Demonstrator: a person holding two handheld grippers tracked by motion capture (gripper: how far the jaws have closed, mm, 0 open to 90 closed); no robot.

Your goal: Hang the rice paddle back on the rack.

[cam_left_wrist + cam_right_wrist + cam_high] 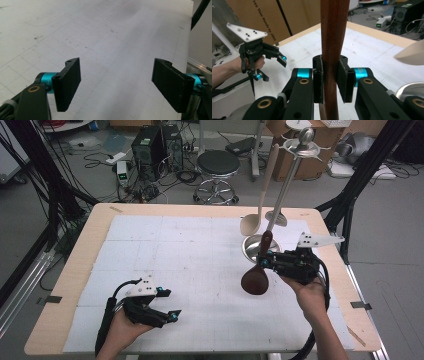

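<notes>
White gridded paper (200, 265) covers a pale wooden table (75, 270) in a cluttered workshop, where a person works with a hand-held gripper in each hand. At the right side of the table, the right gripper (330, 81) pinches the handle of a dark brown wooden spoon (256, 272), its two black pads pressed against either side of the shaft. Seen from the high view, the spoon hangs above the paper with its rounded bowl lowest and nearest the table's centre, just in front of the round steel base (252, 247) of a metal utensil stand (292, 180). A cream-coloured plastic ladle (260, 195) hangs from that stand, its bowl close above the base. Near the table's front left corner, the left gripper (117, 83) rests low over the paper in the person's left hand (125, 327), jaws spread wide and nothing between them.
</notes>
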